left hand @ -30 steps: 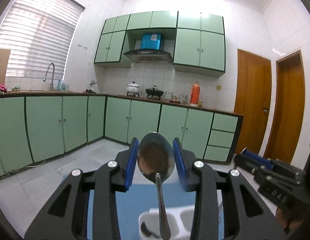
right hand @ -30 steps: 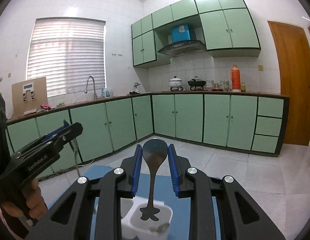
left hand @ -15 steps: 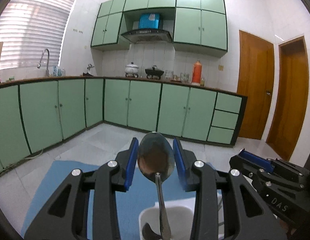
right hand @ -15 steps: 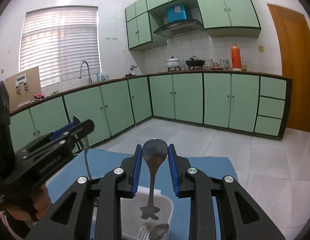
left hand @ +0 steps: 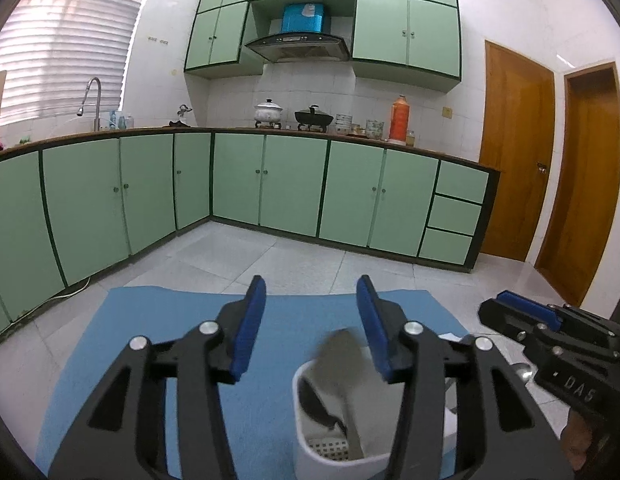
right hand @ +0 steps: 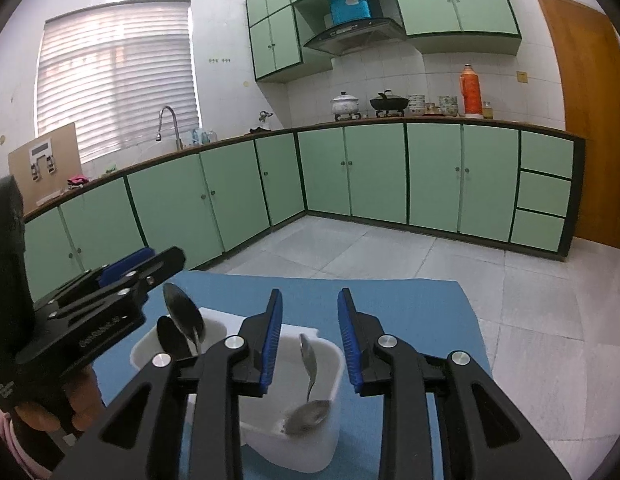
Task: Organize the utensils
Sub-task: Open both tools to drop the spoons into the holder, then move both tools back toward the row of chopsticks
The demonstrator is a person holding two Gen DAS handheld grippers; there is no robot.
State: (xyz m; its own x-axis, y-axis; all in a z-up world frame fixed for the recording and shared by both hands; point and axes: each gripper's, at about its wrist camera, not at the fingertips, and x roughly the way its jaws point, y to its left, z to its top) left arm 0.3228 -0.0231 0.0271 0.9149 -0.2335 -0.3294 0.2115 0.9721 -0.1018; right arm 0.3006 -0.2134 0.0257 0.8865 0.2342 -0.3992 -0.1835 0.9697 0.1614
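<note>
Your left tongs [left hand: 311, 322] and right tongs [right hand: 310, 336] both stand open and hold nothing, above the white holder [right hand: 329, 364] on the blue mat [right hand: 409, 304], where shiny metal spoons [right hand: 184, 318] lean bowl-up in one compartment and another spoon [right hand: 308, 416] lies bowl-down in the next.
</note>
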